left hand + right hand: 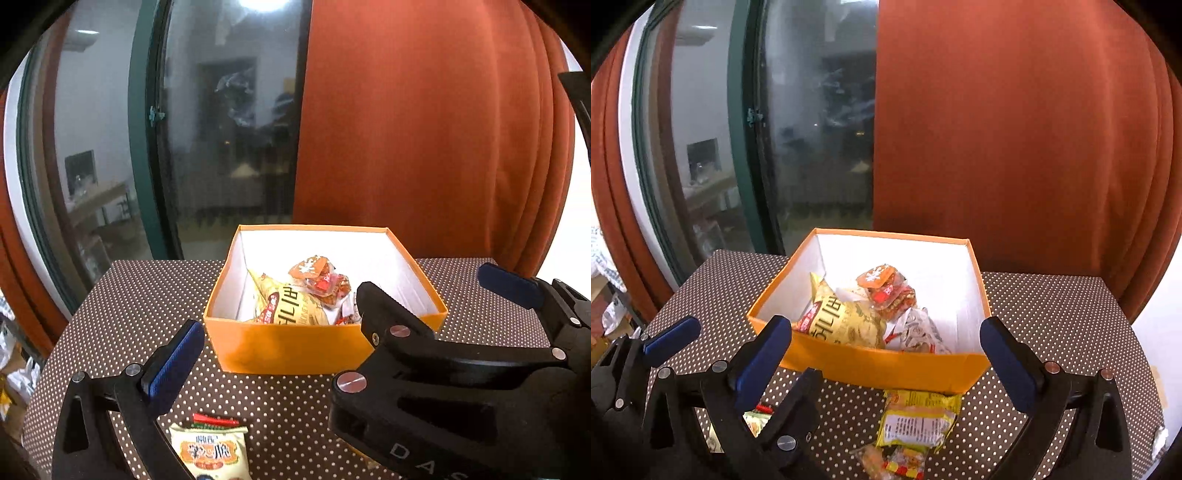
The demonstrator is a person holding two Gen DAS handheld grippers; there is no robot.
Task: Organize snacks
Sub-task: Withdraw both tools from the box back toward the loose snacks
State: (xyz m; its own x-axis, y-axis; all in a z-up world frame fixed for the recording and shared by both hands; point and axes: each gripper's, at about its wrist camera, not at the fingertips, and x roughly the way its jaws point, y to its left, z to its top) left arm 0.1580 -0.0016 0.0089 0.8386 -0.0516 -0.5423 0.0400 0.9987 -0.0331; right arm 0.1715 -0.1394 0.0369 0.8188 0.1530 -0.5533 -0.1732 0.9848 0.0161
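The orange box (882, 363) stands toward the far edge of the dotted tabletop (1063, 314), its white inside already holding a yellow crisp bag (846, 325), a small orange-red packet (882, 282) on top of it and white wrappers (916, 332) toward the near right corner. Loose snacks lie on the tabletop between the box and the near edge: a yellow-green packet (919, 417) just beside the box's near wall, a clear sweet pack (894, 461) nearer the edge, and a cream-coloured packet with a red strip (210, 450) toward the near left. The right gripper (886, 350) hangs above the near part of the tabletop with its blue-padded fingers (764, 362) spread wide and nothing between them; the left gripper (273, 317) is likewise spread wide and empty, its left pad just above the cream packet. The step in hand seems to be choosing the next loose snack. To do it well, I would bring the right gripper straight down over the yellow-green packet, set the pads on its two long sides and pinch the crimped seam, not the puffed middle, since such foil looks slippery and may squirt out. Lift clear of the box's near wall before moving over it, then release low over the bare far right corner inside, so the pile does not spill over the rim.
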